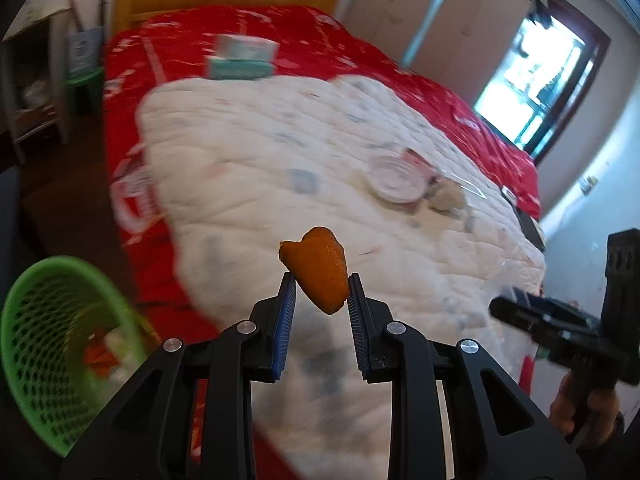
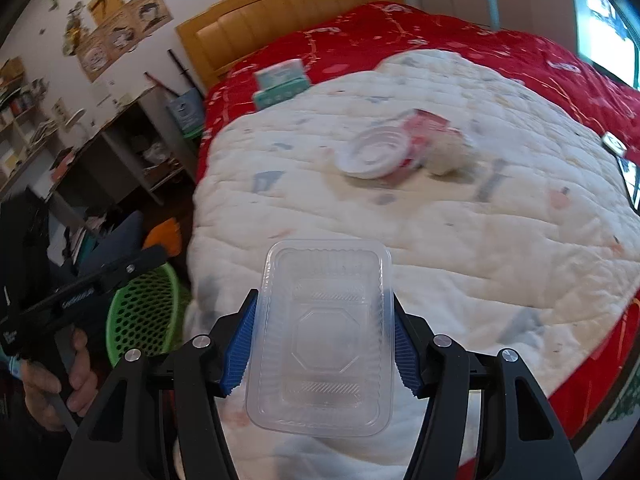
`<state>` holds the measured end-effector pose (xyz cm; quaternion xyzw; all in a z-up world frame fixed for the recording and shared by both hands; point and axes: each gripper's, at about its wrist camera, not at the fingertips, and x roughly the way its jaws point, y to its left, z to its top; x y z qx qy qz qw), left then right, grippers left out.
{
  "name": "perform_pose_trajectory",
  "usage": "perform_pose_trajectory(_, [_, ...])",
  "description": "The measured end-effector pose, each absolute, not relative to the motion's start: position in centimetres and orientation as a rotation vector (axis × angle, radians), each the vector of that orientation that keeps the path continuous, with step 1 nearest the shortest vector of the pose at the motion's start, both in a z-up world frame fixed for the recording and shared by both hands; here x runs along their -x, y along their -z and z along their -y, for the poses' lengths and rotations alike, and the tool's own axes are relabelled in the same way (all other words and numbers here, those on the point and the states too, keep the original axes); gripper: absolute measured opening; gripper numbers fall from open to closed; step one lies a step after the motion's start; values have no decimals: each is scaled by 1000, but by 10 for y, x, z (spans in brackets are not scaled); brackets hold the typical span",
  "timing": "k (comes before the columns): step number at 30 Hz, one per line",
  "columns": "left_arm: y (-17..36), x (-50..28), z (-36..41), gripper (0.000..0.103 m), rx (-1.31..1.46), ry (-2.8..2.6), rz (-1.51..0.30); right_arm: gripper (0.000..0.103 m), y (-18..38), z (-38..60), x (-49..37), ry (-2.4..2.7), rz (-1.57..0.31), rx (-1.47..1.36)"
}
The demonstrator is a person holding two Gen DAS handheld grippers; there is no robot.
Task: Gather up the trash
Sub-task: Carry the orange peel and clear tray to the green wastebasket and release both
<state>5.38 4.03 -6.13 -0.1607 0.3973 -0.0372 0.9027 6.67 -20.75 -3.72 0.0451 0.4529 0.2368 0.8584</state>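
Observation:
My left gripper (image 1: 321,280) is shut on a piece of orange peel (image 1: 318,274) and holds it above the white quilt (image 1: 256,168). My right gripper (image 2: 322,300) is shut on a clear plastic tray (image 2: 324,336) held over the quilt (image 2: 460,240). A green mesh basket (image 1: 52,344) with some trash inside stands on the floor at the bed's left side; it also shows in the right wrist view (image 2: 144,316). A white plastic lid (image 1: 394,178) (image 2: 374,154), a red wrapper (image 2: 426,128) and a crumpled tissue (image 2: 446,156) lie on the quilt.
A teal tissue box (image 1: 244,56) (image 2: 280,84) sits on the red bedspread (image 1: 132,56) near the wooden headboard (image 2: 288,8). Shelves (image 2: 120,152) stand left of the bed. A window (image 1: 532,80) is at the right. A dark flat device (image 2: 624,164) lies at the bed's right edge.

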Motion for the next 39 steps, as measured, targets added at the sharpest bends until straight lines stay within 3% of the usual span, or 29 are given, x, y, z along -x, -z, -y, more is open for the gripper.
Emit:
perform_pose_trajectory(15, [110, 35, -195, 26, 431, -259, -922, 58, 31, 126, -55, -638, -957, -7])
perform_pose_trajectory(25, [147, 32, -212, 29, 484, -274, -988, 58, 33, 108, -50, -662, -973, 21])
perform_pose_trajectory(30, [147, 38, -213, 45, 518, -263, -969, 58, 33, 102, -48, -670, -979, 29])
perform_pose_trajectory(39, [124, 66, -221, 45, 511, -317, -910, 58, 32, 76, -44, -731, -988, 48])
